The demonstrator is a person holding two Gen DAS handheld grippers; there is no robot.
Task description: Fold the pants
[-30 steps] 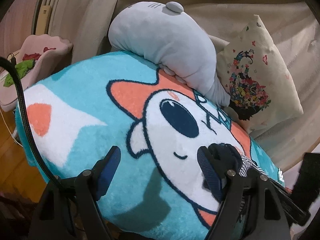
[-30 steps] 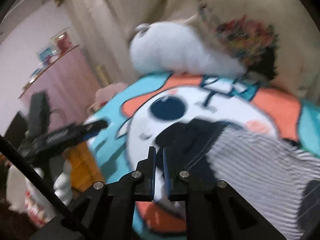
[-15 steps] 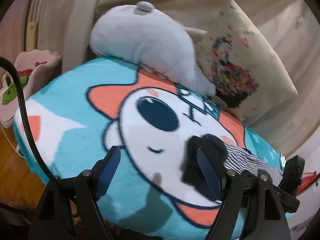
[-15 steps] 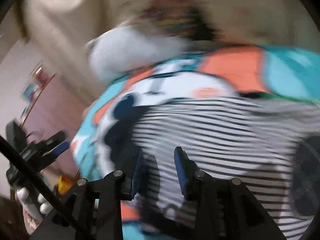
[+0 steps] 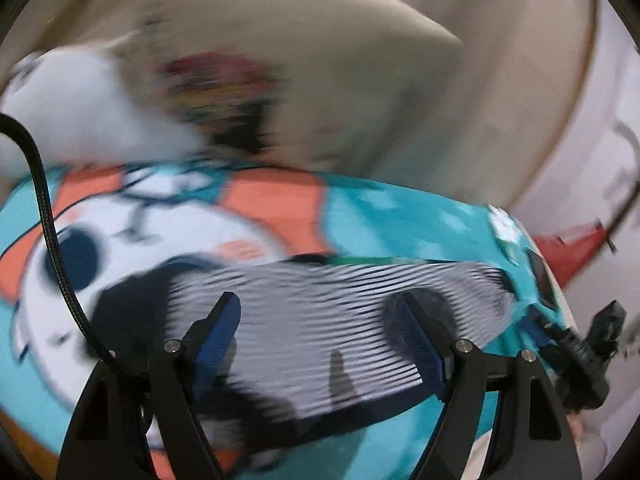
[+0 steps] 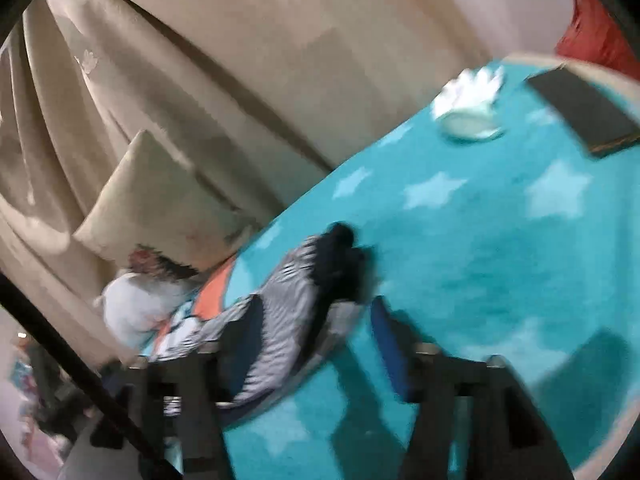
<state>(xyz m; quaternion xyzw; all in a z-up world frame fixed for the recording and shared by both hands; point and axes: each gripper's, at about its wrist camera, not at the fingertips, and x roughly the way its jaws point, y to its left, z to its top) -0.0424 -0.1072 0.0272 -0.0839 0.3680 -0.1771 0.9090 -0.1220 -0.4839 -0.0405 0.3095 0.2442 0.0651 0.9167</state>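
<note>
While both views blur, the striped pants (image 5: 320, 320) lie flat on the teal blanket (image 6: 500, 248). The left claw (image 5: 320, 332) and right claw (image 6: 308, 344) both gape apart, empty. Bare blanket stretches far right of the pants' dark edge.

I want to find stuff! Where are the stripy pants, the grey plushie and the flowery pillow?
stripy pants (image 5: 320, 312), left wrist view, middle of striped cloth.
grey plushie (image 5: 92, 120), left wrist view, its blurred body.
flowery pillow (image 5: 320, 60), left wrist view, plain beige face.

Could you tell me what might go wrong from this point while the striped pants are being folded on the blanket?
1. Both grippers, left and right, are open and the views are motion-blurred; a fast close could miss the pants or pinch the fleece blanket with them.
2. The pants look bunched at one end, so a fold may trap wrinkles.
3. A dark flat object lies on the blanket; dragging fabric might shift it.
</note>
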